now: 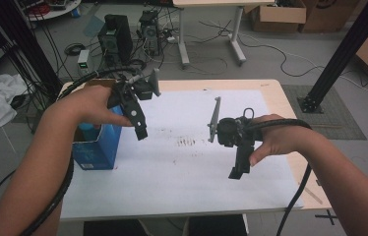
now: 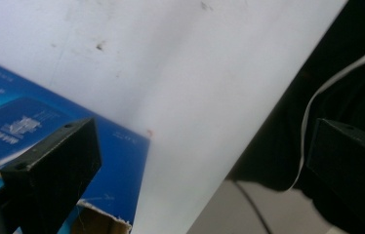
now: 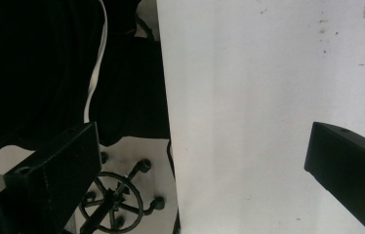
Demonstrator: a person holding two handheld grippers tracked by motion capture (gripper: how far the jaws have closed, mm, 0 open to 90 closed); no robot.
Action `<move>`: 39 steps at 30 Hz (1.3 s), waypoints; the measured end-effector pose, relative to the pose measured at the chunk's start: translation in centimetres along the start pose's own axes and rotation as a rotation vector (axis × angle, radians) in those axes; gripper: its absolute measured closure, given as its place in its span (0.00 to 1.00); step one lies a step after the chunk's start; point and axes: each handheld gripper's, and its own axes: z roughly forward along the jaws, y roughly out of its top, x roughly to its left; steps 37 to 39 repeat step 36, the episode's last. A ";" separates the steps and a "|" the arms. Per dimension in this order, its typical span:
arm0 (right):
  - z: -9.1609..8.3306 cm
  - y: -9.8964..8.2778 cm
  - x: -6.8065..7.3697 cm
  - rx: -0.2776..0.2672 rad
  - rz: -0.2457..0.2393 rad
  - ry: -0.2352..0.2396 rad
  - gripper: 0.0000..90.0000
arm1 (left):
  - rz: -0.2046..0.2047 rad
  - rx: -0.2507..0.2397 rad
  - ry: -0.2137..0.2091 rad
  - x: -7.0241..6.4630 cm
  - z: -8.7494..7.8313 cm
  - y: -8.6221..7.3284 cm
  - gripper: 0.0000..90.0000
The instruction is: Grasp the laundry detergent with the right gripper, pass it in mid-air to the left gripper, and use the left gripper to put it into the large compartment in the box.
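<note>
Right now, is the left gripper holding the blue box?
No: the left gripper has its jaws wide apart with nothing between them, and the blue box lies on the table beside one jaw.

We are seeing grey floor (image 1: pixel 280 69), a white desk (image 1: pixel 211 29), computer towers (image 1: pixel 115 37), cardboard boxes (image 1: pixel 278 14), trailing cables (image 1: pixel 265 49).

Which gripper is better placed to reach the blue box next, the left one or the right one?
The left gripper, probably: it hangs beside the blue box, jaws open and empty. The right gripper is far across the white sheet.
</note>
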 end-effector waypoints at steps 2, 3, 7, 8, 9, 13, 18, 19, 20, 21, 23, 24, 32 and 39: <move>-0.1 0.0 -0.1 -0.003 0.001 -0.002 0.00 | 0.050 0.027 0.007 -0.4 0.7 0.1 0.00; -0.2 0.0 -0.1 -0.009 0.001 -0.005 0.00 | 0.069 0.035 0.006 -0.6 1.0 0.2 0.00; -0.4 0.0 -0.2 -0.014 -0.001 -0.007 0.00 | 0.163 0.030 0.002 -1.2 1.6 0.2 0.00; -0.4 -0.1 -0.3 -0.016 -0.001 -0.007 0.00 | 0.174 0.030 -0.004 -1.3 1.6 0.3 0.00; -0.4 -0.1 -0.3 -0.012 -0.001 -0.012 0.00 | 0.190 0.035 0.000 -1.3 1.6 0.4 0.00; -0.6 -0.2 -0.5 -0.011 0.011 -0.006 0.00 | 0.213 0.021 0.007 -1.6 1.3 0.6 0.00; -0.8 -0.2 -0.6 -0.009 0.012 -0.014 0.00 | 0.233 0.011 0.012 -1.8 1.1 0.7 0.00; -0.8 -0.2 -0.6 -0.009 0.013 -0.013 0.00 | 0.235 0.013 0.011 -1.8 1.1 0.7 0.00; -0.8 -0.2 -0.6 -0.007 0.011 -0.016 0.00 | 0.237 0.012 0.011 -1.8 1.2 0.7 0.00; -0.8 -0.1 -0.6 -0.008 0.014 -0.014 0.00 | 0.237 0.008 0.012 -1.8 1.2 0.7 0.00; -0.7 -0.1 -0.7 -0.001 0.009 -0.015 0.00 | 0.230 0.003 0.009 -1.8 1.2 0.6 0.00; -0.7 0.0 -0.6 -0.003 0.014 -0.014 0.00 | 0.233 0.007 0.010 -1.7 1.1 0.5 0.00; -0.6 0.2 -0.7 0.002 0.011 -0.013 0.00 | 0.237 0.003 0.011 -1.6 1.1 0.5 0.00; -0.6 0.2 -0.8 0.002 0.009 -0.008 0.00 | 0.243 0.003 0.003 -1.6 1.1 0.7 0.00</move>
